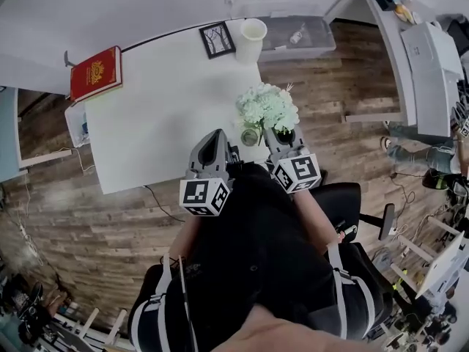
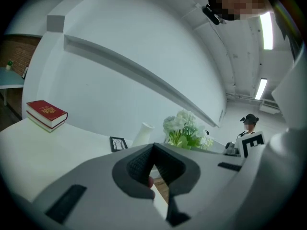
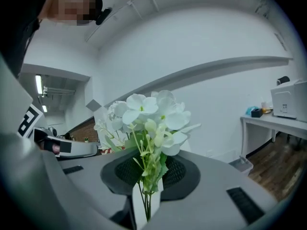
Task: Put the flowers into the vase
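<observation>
One flower sprig [image 3: 154,121] between right gripper [image 3: 145,202] jaws

flower stems [image 3: 140,163], bases hidden inside right gripper [image 3: 145,195]

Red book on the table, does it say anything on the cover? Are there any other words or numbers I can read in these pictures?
Red book: a gold emblem on the cover; any lettering is too small to read.
Marker cubes: only black-and-white square patterns, no letters or numbers.
Picture frame: a dark drawing, no words to be seen.
So no text in any view can be read.
</observation>
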Demonstrator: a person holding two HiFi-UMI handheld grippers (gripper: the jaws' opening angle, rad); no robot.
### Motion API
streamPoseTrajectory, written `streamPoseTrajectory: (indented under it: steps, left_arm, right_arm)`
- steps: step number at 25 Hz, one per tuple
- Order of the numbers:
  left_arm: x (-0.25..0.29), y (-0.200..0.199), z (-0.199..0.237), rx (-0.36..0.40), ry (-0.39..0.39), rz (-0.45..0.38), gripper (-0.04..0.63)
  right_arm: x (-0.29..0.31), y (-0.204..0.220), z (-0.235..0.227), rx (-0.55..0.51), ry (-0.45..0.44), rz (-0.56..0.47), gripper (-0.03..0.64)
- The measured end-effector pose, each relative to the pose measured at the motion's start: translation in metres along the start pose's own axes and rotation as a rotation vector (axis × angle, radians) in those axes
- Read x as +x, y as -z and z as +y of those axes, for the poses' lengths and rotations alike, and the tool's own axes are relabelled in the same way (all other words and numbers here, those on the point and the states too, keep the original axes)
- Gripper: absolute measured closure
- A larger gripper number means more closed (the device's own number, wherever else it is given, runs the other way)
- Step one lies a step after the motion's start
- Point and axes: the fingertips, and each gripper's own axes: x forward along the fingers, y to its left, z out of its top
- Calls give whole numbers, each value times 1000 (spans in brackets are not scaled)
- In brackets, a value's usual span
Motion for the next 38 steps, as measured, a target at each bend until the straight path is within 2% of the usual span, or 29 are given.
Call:
streamPoseTrajectory:
  steps: [8, 14, 27, 35, 38]
  left_arm:
    - [9, -1, 16, -71, 43, 11, 548]
    - [15, 3, 28, -90, 40, 33, 548]
    - [40, -4, 28, -67, -55, 32, 548]
    - [52, -6, 21, -71, -86, 20, 548]
    - [53, -8, 19, -61, -96, 14, 548]
  right_arm:
    - [36, -51, -7, -112, 28, -129, 525]
    - [54, -72, -14, -145, 26, -163, 525]
    - [97, -127, -49, -146, -23, -275, 525]
    - [113, -164, -57, -221, -57, -342, 525]
    - [117, -179, -60, -218, -77, -362, 525]
